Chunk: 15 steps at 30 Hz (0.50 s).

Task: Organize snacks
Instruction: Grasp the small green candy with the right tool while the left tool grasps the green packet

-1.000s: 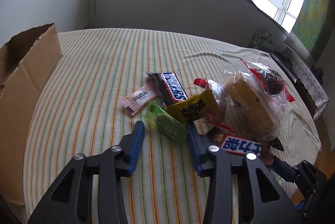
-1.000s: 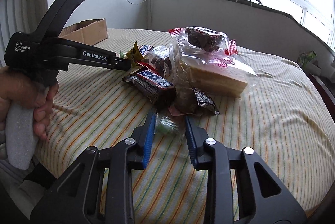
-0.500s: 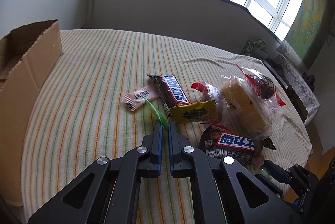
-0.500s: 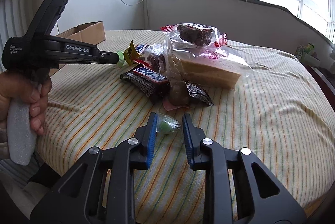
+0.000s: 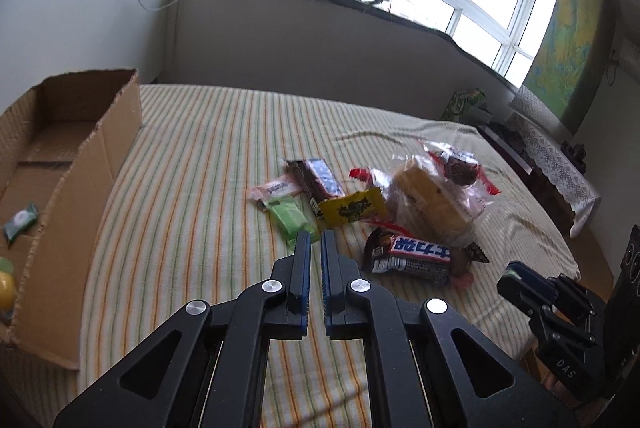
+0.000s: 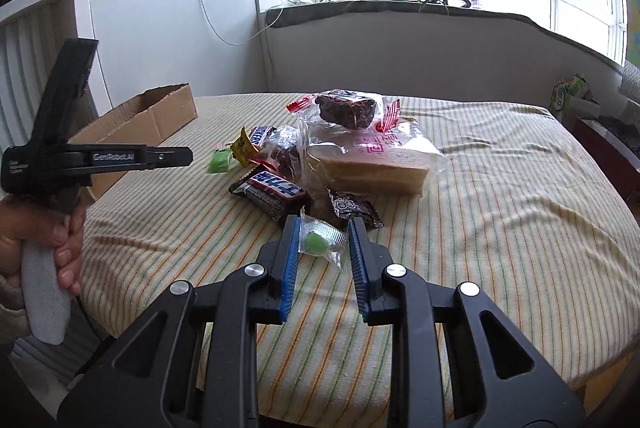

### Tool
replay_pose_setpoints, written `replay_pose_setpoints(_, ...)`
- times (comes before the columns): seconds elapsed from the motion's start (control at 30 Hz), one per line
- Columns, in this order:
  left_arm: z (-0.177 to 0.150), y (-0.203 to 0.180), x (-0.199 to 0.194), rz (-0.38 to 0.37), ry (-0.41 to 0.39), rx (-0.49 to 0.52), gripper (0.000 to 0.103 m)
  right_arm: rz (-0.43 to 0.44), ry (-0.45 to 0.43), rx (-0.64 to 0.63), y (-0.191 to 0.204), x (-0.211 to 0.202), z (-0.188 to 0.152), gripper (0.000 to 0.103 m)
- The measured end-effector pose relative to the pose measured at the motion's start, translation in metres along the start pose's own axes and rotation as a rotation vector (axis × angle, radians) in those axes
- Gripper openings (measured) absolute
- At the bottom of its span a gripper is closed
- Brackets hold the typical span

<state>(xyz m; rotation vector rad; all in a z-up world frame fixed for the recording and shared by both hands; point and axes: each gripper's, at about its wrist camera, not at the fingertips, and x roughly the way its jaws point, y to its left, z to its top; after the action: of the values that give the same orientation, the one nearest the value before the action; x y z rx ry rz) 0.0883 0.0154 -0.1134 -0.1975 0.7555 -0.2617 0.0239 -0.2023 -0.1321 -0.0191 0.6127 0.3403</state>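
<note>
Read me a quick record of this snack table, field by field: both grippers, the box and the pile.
left gripper: shut, tips at the near end of the green packet; whether it holds it is unclear
right gripper: shut on a clear-wrapped green candy
cardboard box: open, at the table's left edge, a few sweets inside
pile: Snickers bar, yellow packet, bagged cake
surface: striped cloth
</note>
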Motion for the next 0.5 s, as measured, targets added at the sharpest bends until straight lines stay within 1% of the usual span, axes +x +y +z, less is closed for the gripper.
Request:
replay_pose_setpoints(0.03, 0.000, 0.003, 0.005, 0.024, 0.011, -0.020, 0.004, 0.004, 0.002, 0.004, 0.000, 0.000, -0.001, 0.025)
replay_pose_setpoints(0.1, 0.003, 0.005, 0.022, 0.051, 0.048, -0.046, 0.011, 0.014, 0.004, 0.011, -0.001, -0.001, -0.004, 0.025)
replay_pose_setpoints(0.13, 0.005, 0.004, 0.031, 0.073, 0.064, -0.050, 0.020, 0.013, 0.002, 0.009, -0.001, -0.002, -0.005, 0.025)
replay_pose_setpoints(0.17, 0.006, 0.003, 0.039, 0.096, 0.079, -0.057, 0.032, 0.012, 0.001, 0.010, -0.002, -0.003, -0.005, 0.025)
replay_pose_setpoints(0.2, 0.009, 0.002, 0.044, 0.105, 0.092, -0.065, 0.037, 0.014, -0.001, 0.015, -0.004, -0.003, -0.005, 0.025)
replay_pose_setpoints(0.23, 0.010, -0.001, 0.046, 0.104, 0.085, -0.062, 0.046, 0.016, -0.004, 0.022, -0.006, -0.004, -0.005, 0.025)
replay_pose_setpoints(0.27, 0.011, -0.004, 0.047, 0.117, 0.071, -0.052, 0.054, 0.019, -0.005, 0.026, -0.008, -0.004, -0.006, 0.025)
replay_pose_setpoints(0.3, 0.012, -0.007, 0.049, 0.150, 0.065, -0.038, 0.054, 0.021, -0.006, 0.028, -0.009, -0.003, -0.006, 0.025)
replay_pose_setpoints(0.33, 0.013, -0.008, 0.053, 0.164, 0.075, -0.032, 0.054, 0.026, -0.005, 0.031, -0.010, -0.002, -0.006, 0.025)
replay_pose_setpoints(0.4, 0.014, -0.010, 0.062, 0.152, 0.101, -0.026, 0.052, 0.036, -0.004, 0.034, -0.011, -0.001, -0.007, 0.025)
replay_pose_setpoints(0.47, 0.016, -0.008, 0.065, 0.154, 0.106, -0.022, 0.019, 0.043, -0.007, 0.035, -0.011, -0.001, -0.008, 0.025)
replay_pose_setpoints(0.5, 0.016, -0.007, 0.066, 0.145, 0.108, -0.026, 0.019, 0.044, -0.008, 0.035, -0.011, -0.001, -0.008, 0.025)
